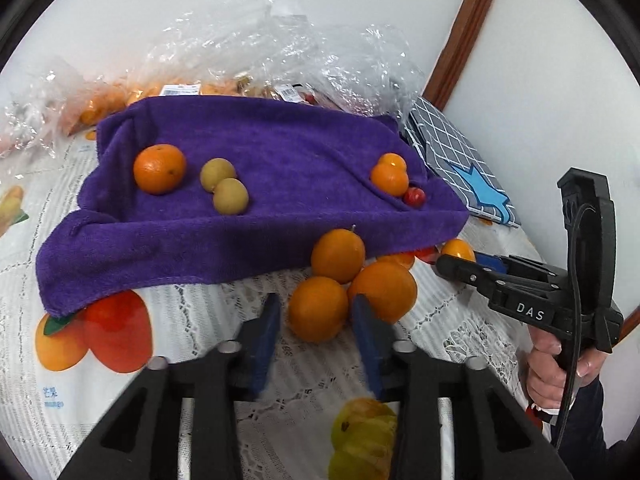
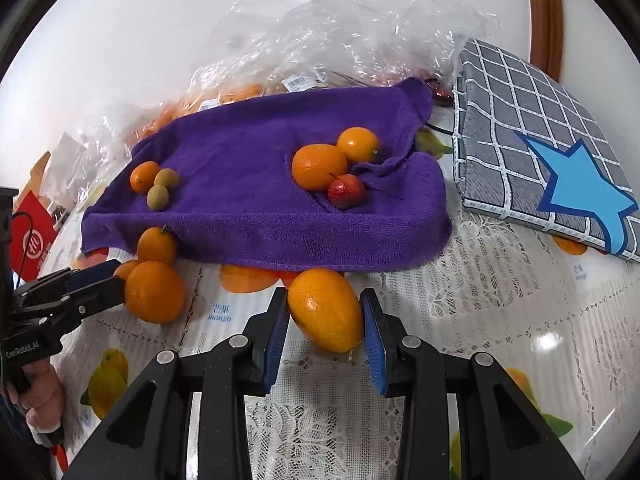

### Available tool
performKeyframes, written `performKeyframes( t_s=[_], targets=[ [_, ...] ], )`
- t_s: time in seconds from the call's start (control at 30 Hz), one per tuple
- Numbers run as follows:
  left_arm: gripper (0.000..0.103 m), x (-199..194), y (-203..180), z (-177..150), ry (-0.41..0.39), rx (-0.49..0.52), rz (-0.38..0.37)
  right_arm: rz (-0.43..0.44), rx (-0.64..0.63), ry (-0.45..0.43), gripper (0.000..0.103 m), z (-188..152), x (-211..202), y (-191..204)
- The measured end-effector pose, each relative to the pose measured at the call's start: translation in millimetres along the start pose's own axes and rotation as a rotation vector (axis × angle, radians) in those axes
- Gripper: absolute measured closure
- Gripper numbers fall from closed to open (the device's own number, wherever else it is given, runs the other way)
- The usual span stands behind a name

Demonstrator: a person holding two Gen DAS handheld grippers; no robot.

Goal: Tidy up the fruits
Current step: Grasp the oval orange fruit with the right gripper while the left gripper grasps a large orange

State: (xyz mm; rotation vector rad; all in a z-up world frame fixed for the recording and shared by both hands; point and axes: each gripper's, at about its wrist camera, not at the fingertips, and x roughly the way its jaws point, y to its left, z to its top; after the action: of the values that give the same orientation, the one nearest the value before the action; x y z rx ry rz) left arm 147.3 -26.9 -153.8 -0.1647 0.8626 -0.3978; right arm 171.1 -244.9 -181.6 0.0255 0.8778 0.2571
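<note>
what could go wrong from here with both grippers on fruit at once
1. The right gripper clamps an oval kumquat near its blue pads' tips; the smooth fruit could squirt out and roll on the tablecloth.
2. The left gripper closes on an orange touching two neighbours; lifting it may set them rolling.
3. The purple towel sags at its front edge, so the red fruit there might tumble off.

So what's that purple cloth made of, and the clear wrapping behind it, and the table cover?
Purple cloth: looks like microfibre or terry towel, matte, with a fuzzy pile and soft folds. Clear wrapping: thin plastic film, glossy, crinkled with bright glints. Table cover: probably vinyl printed with lace and fruit, smooth with a sheen; it could be lace under plastic.
</note>
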Motion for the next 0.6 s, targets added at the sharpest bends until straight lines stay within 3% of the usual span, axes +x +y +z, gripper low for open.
performKeyframes(
  t_s=[0.2,0.3,0.43,0.6],
  targets=[
    [0.073,-11.9,13.3,-0.5,-0.056,-0.068,0.029,0.01,0.006,-0.006,0.067,-0.4,-1.7,-2.0],
    [0.073,-20.7,24.0,-1.3,-0.084,-0.094,0.11,0.008,0.002,-0.007,0.067,0.1,-1.3,-1.3],
    [0.073,-17.4,36.4,-2.2,-0.059,-0.142,0.139,0.005,-0.021,-0.01,0.067,-0.9,-1.5,3.1],
    [0.071,-10.3,31.2,-2.0,-0.028,-0.108,0.153,0.01,-0.051,-0.003,0.067,-1.4,-0.4,7.3]
  ],
)
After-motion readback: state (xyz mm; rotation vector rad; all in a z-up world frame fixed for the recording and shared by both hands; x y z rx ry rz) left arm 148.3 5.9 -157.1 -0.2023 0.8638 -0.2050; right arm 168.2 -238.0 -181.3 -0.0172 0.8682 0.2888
